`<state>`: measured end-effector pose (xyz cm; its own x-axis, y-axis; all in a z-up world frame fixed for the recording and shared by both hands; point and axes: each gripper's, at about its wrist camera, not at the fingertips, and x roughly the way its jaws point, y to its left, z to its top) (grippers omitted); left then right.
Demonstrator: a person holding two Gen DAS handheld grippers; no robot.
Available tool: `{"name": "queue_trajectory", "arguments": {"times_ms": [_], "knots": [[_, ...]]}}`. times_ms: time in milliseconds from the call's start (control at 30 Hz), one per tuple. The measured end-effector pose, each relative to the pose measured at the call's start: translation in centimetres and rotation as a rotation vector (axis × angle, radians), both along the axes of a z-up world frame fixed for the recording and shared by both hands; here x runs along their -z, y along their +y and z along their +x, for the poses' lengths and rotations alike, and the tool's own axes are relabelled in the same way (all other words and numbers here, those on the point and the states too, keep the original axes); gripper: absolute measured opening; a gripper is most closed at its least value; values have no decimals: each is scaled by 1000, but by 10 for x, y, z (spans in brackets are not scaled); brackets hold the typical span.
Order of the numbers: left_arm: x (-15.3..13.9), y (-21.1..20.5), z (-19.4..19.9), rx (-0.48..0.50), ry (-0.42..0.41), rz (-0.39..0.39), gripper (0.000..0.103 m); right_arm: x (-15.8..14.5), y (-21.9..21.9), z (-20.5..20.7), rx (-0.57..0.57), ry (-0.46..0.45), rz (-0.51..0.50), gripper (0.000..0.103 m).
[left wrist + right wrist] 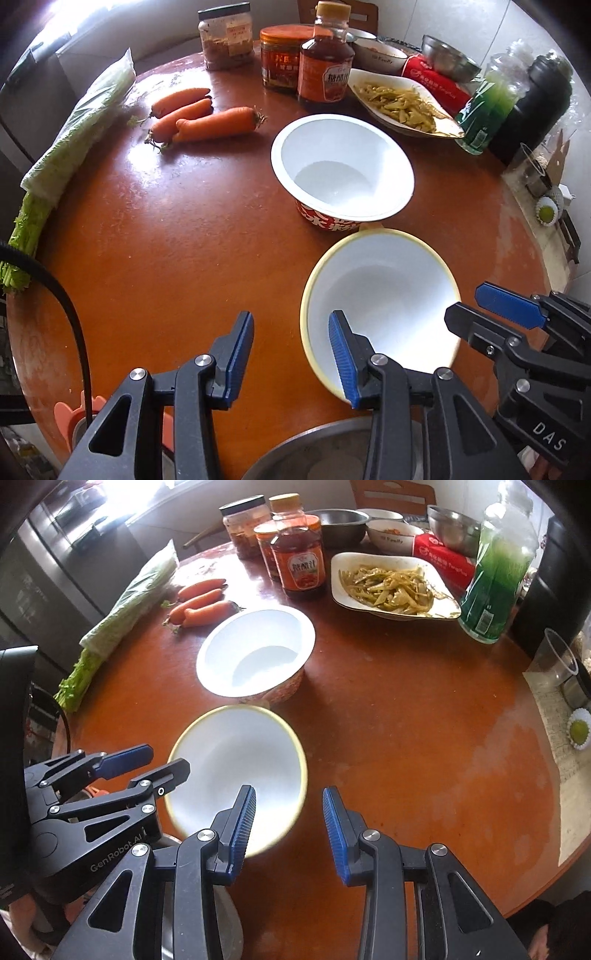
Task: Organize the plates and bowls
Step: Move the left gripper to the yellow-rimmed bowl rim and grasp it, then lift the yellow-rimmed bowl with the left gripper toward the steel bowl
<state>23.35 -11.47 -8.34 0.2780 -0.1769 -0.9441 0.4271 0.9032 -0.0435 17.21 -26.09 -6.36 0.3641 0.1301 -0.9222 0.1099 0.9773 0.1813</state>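
Note:
A white bowl with a yellow rim (pixel 384 295) (pixel 240 771) sits on the round brown table near its front edge. Just behind it stands a white paper bowl with red print (pixel 341 166) (pixel 258 653). My left gripper (pixel 291 354) is open; its right finger hangs over the yellow-rimmed bowl's left rim. My right gripper (pixel 290 827) is open; its left finger hangs over that bowl's right rim. Each gripper shows in the other's view, the right one (pixel 480 306) and the left one (pixel 162 760). A steel plate (pixel 332 454) lies under my left gripper.
Carrots (pixel 199 114), bagged celery (pixel 74 136), jars and a sauce bottle (pixel 325 55), a plate of pickled greens (pixel 402 99), steel bowls (pixel 454 528), a green bottle (pixel 498 565) and a plastic cup (pixel 554 661) crowd the table's far half.

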Motion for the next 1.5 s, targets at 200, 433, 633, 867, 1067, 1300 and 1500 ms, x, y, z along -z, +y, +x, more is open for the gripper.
{"name": "queue_trajectory", "arguments": {"times_ms": [200, 433, 633, 867, 1067, 1300, 1500], "knots": [[6, -10, 0, 20, -9, 6, 42, 5, -2, 4, -1, 0, 18, 39], [15, -16, 2, 32, 4, 19, 42, 12, 1, 8, -14, 12, 13, 34], [24, -13, 7, 42, 25, 18, 38, 22, 3, 12, -21, 40, 2, 23], [24, -15, 7, 41, 18, 8, 23, 25, 1, 13, -9, 40, 5, 18], [21, -13, 7, 41, -6, -18, 16, 27, -1, 12, -3, 36, 2, 13], [24, -9, 7, 31, -7, -27, 13, 27, -2, 12, 3, 23, -2, 10], [15, -8, 0, 29, -49, -31, 13, 21, -1, 9, 9, 2, -2, 10]]}}
